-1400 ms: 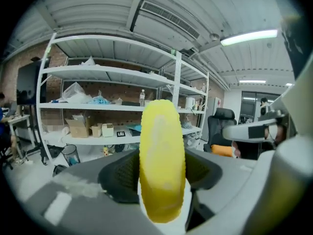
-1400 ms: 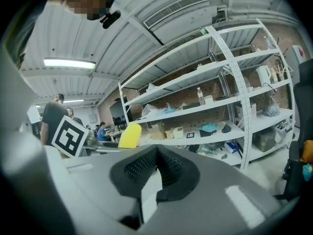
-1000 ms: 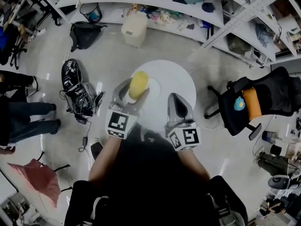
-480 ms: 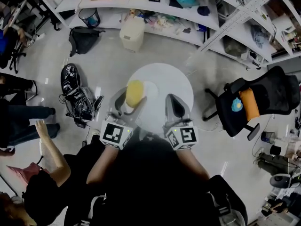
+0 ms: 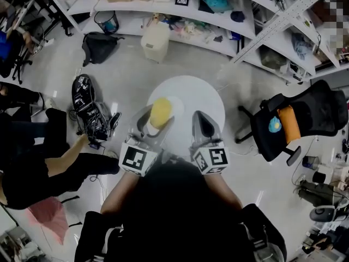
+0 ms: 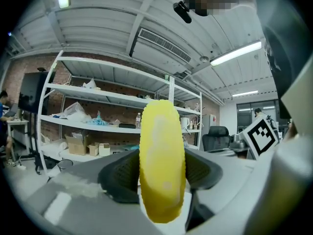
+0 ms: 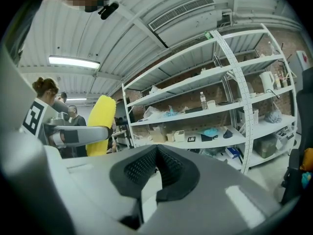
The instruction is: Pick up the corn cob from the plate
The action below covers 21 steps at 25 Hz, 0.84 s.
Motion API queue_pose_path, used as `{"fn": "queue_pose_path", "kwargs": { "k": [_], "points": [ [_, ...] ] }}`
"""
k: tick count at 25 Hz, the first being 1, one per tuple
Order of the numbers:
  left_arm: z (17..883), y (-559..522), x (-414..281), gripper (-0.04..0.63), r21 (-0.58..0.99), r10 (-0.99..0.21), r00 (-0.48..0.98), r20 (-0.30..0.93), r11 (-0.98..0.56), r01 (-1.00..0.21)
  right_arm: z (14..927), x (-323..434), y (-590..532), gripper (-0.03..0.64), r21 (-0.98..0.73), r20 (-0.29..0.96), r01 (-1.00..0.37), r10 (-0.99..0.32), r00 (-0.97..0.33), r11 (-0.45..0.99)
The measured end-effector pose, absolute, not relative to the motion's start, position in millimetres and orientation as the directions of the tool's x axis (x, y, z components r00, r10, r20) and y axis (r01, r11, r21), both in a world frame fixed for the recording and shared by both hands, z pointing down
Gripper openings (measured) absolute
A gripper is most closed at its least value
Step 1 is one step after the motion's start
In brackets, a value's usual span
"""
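Corn cob [image 5: 161, 110] clamped in left gripper [image 5: 154, 120] jaws; right gripper [image 5: 201, 115] jaws together (prob. empty).

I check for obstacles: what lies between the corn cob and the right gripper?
Nothing stands there; the head view shows only bare white table between the corn cob and the right gripper.

I see bench [image 5: 210, 94] bare ahead of my tools, free passage there. Narrow gap between left tool [image 5: 155, 115], corn cob [image 5: 161, 109] clamped upright, and right tool [image 5: 203, 118]. Office chair [image 5: 297, 119] blocks my right; crouching person [image 5: 49, 165] and floor gear [image 5: 90, 105] crowd my left. Shelves [image 5: 180, 10] beyond bench.
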<state>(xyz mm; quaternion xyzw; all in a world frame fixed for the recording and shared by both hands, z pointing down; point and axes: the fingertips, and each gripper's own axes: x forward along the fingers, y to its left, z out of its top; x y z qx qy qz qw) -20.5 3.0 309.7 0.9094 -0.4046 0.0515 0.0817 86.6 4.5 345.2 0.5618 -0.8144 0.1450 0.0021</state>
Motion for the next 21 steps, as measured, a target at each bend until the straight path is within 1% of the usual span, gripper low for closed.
{"fn": "queue_pose_path", "kwargs": {
  "k": [21],
  "points": [
    [307, 14, -30, 0.262, 0.139, -0.739, 0.657, 0.151, -0.642, -0.754, 345, 77, 15, 0.008, -0.225, 0.177, -0.911, -0.905, -0.387, 0.346]
  ]
}}
